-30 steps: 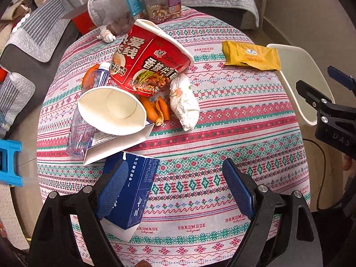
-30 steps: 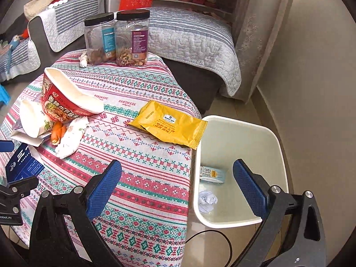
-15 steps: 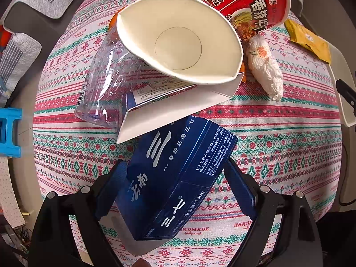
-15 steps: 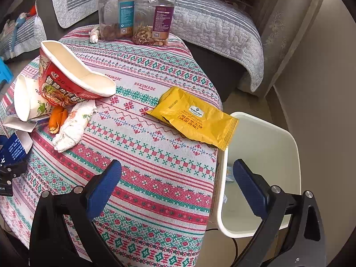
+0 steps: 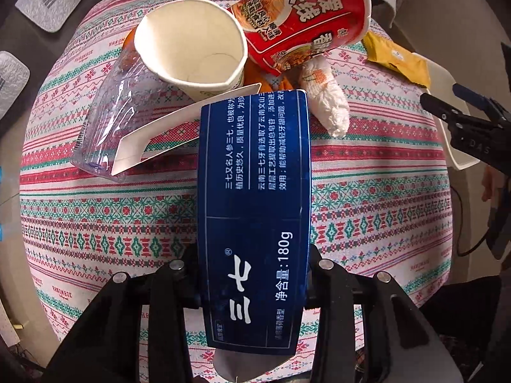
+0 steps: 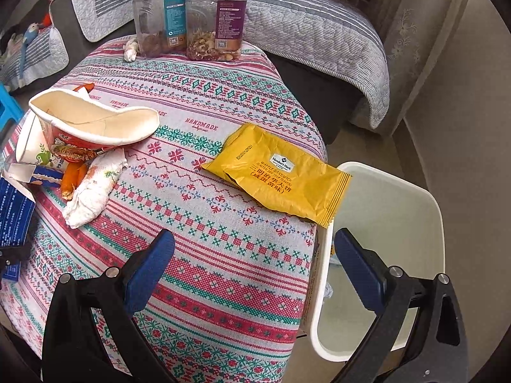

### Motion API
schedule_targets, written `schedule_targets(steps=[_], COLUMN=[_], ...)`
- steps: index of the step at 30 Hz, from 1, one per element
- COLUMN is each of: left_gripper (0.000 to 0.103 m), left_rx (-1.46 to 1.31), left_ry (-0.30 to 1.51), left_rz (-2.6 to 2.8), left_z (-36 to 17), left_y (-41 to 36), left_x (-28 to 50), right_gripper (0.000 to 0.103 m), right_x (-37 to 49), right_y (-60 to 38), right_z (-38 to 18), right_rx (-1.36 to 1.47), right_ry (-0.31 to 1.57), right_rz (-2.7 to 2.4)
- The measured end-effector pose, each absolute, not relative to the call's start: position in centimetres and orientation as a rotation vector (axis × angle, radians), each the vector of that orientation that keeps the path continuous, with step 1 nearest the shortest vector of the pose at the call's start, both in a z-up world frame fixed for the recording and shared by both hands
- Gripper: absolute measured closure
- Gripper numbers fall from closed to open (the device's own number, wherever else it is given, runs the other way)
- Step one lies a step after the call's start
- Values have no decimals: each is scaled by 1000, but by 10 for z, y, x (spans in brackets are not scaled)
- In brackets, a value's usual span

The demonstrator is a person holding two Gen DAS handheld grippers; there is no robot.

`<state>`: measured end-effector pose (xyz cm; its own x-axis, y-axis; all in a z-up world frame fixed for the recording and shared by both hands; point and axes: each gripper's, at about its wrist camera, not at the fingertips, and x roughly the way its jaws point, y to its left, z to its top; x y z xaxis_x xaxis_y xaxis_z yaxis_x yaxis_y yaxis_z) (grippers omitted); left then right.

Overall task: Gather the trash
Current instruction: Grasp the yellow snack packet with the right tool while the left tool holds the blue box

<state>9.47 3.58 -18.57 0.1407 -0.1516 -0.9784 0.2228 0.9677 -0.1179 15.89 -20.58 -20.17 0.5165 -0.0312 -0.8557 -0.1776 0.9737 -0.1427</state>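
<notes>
Both wrist views look steeply down, close, sharing the table.

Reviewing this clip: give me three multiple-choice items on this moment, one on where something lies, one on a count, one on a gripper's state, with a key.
1. Where does the yellow snack packet lie?
A. In the white bin
B. On the tablecloth's edge beside the white bin
C. Under the red noodle bowl

2. How many black-lidded jars stand at the table's far end?
A. One
B. Two
C. Four

3. What is the left gripper doing?
A. Gripping the blue box
B. Hanging open over bare cloth
C. Holding the paper cup

Key: 1 B, a corner overhangs the bin; 2 B, two stand side by side; 3 A, its jaws have just closed on the box's sides.
</notes>
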Motion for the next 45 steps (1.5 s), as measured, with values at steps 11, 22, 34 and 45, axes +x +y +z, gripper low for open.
schedule_targets(steps=[11, 22, 34, 45], left_gripper=[63, 63, 63, 63], left_rx=[-148, -192, -298, -334], left_ry=[1223, 1191, 1078, 912], left_rz=[-489, -473, -387, -322], left_z=[-125, -134, -120, -97], left_y=[34, 45, 66, 69], left_x=[86, 78, 81, 82], right_gripper=[17, 80, 100, 101], right_x=[204, 232, 220, 174], right_y=[-182, -174, -198, -189], right_z=[-231, -238, -189, -142], right_rx=[-499, -456, -30, 110], right_ry=[1012, 1038, 954, 835], right_rz=[64, 164, 285, 307])
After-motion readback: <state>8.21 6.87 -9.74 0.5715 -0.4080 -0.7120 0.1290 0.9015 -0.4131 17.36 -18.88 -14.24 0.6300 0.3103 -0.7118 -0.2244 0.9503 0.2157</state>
